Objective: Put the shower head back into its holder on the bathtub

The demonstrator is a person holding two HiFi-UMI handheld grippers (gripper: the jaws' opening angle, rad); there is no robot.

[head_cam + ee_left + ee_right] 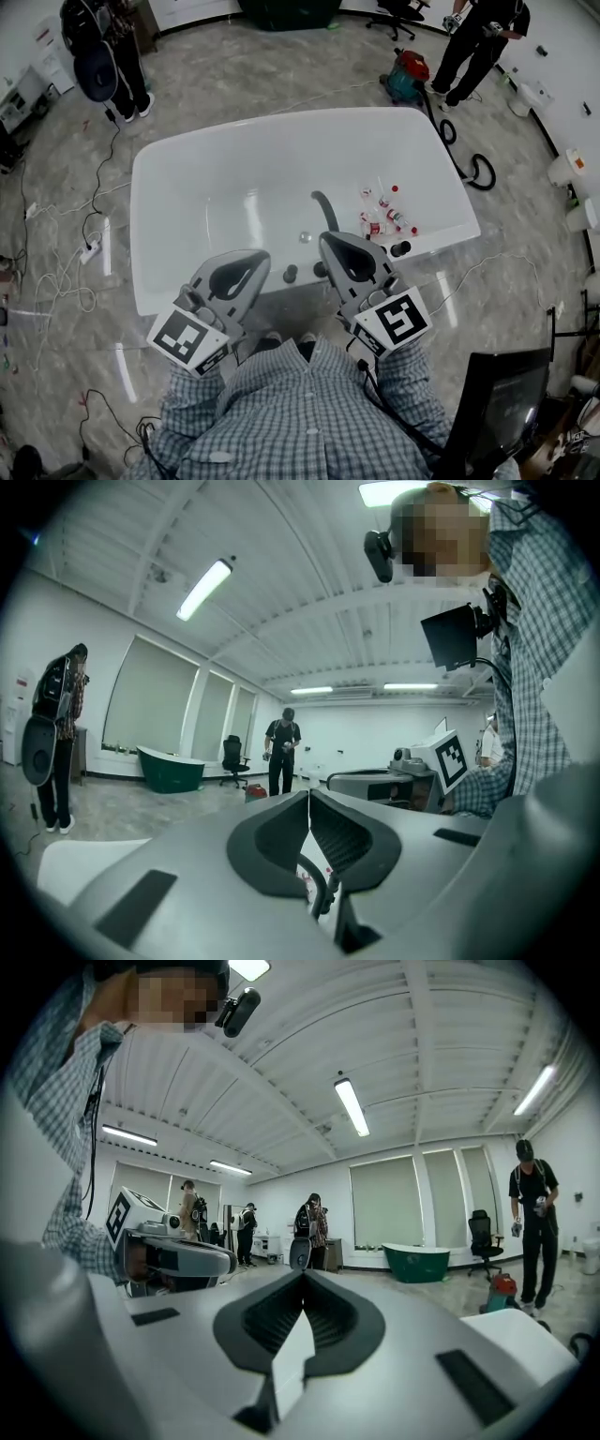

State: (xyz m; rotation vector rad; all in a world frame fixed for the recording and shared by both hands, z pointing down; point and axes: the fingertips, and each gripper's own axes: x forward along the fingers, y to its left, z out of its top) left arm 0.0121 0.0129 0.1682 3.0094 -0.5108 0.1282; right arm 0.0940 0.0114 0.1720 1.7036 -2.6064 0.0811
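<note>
The left gripper (257, 259) and right gripper (330, 240) pointed level, side by side at the bathtub's (187, 157) near rim, each with jaws pressed together on nothing.

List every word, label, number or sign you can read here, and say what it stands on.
No text in any view can be read.
The left cube, on the left gripper: a black-and-white square pattern, no letters.
The right cube, on the right gripper: the same kind of pattern, no letters.
The bottles in the bathtub: labels too small to read.
</note>
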